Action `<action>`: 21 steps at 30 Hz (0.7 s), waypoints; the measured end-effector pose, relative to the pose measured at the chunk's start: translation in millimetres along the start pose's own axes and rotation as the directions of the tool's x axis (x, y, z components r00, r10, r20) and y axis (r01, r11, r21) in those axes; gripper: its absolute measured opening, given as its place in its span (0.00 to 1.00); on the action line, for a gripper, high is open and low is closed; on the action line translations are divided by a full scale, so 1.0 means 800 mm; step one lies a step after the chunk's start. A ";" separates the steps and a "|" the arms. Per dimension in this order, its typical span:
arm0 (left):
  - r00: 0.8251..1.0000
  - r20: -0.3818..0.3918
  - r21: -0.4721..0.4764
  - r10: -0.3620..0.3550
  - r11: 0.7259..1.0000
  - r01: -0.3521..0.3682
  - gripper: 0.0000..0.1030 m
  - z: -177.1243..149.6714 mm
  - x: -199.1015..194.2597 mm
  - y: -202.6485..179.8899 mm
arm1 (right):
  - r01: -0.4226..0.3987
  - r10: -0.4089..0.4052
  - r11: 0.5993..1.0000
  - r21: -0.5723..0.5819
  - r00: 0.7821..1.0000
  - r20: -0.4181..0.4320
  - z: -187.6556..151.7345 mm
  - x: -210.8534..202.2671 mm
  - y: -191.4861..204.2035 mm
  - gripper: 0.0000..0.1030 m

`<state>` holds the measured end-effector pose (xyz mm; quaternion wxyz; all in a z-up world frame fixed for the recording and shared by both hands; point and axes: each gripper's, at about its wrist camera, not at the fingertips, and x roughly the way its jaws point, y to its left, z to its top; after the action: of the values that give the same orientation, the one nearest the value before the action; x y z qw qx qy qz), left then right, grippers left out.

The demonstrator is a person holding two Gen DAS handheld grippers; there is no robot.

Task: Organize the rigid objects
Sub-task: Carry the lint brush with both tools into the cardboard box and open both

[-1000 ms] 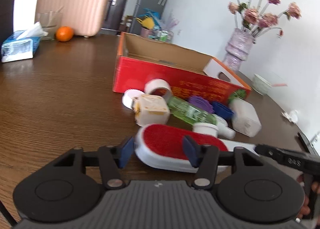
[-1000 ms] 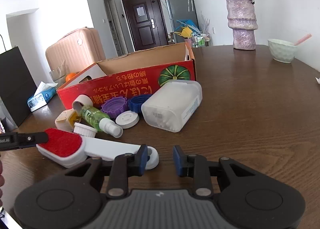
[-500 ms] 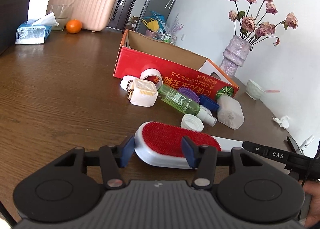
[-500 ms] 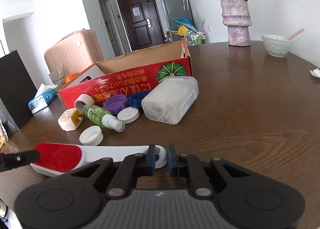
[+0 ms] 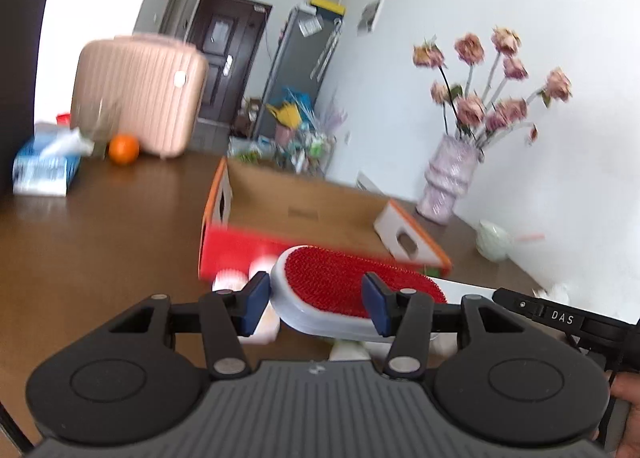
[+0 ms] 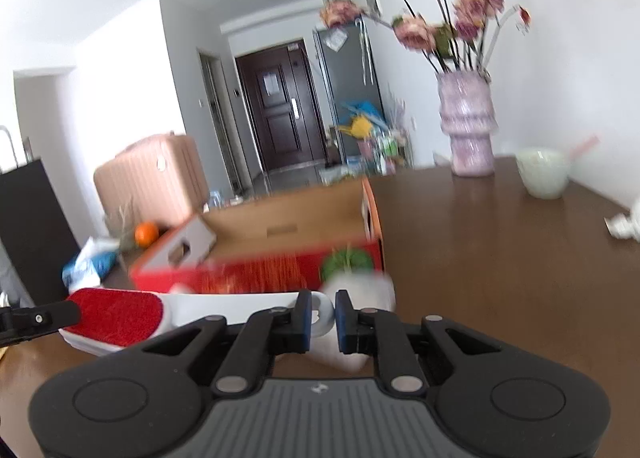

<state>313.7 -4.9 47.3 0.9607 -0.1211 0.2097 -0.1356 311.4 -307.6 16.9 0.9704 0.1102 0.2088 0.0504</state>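
A white lint brush with a red pad [image 5: 344, 282] is held off the table by both grippers, level with the near wall of the red cardboard box [image 5: 320, 213]. My left gripper [image 5: 316, 304] is shut on the brush's red head. My right gripper [image 6: 322, 318] is shut on the brush's white handle end [image 6: 320, 312]; the red head shows at the left in the right wrist view [image 6: 116, 316]. The box [image 6: 288, 230] is open and looks empty inside. Bottles and caps on the table are mostly hidden below the brush.
A vase of flowers [image 5: 452, 181] and a pale bowl [image 5: 494, 244] stand at the right. A tissue pack [image 5: 44, 169], an orange [image 5: 124, 149] and a pink suitcase [image 5: 140, 93] are at the far left. Crumpled paper [image 6: 624, 223] lies at the right edge.
Both grippers have lifted the brush off the table and toward the box. The right gripper closed on the handle end. The loose bottles and caps dropped out of sight below.
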 end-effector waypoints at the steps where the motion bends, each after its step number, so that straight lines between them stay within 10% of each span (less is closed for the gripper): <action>1: 1.000 0.014 0.002 0.008 1.000 -0.008 0.50 0.010 0.007 -0.002 | -0.005 0.005 1.000 0.010 1.000 0.012 0.013 0.010 0.000 0.13; 11: 0.998 0.051 0.046 0.043 0.998 -0.046 0.50 0.121 0.167 0.026 | -0.038 0.037 0.997 0.073 0.999 0.011 0.129 0.172 -0.010 0.13; 21: 0.962 -0.237 0.033 0.135 0.991 -0.131 0.50 0.157 0.355 0.070 | 0.009 -0.002 1.000 0.027 0.963 -0.268 0.169 0.377 -0.026 0.13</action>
<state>628.7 -18.9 37.3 0.9365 -0.0813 0.3300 -0.0863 642.2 -310.8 13.2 0.9318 0.1152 0.3392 0.0592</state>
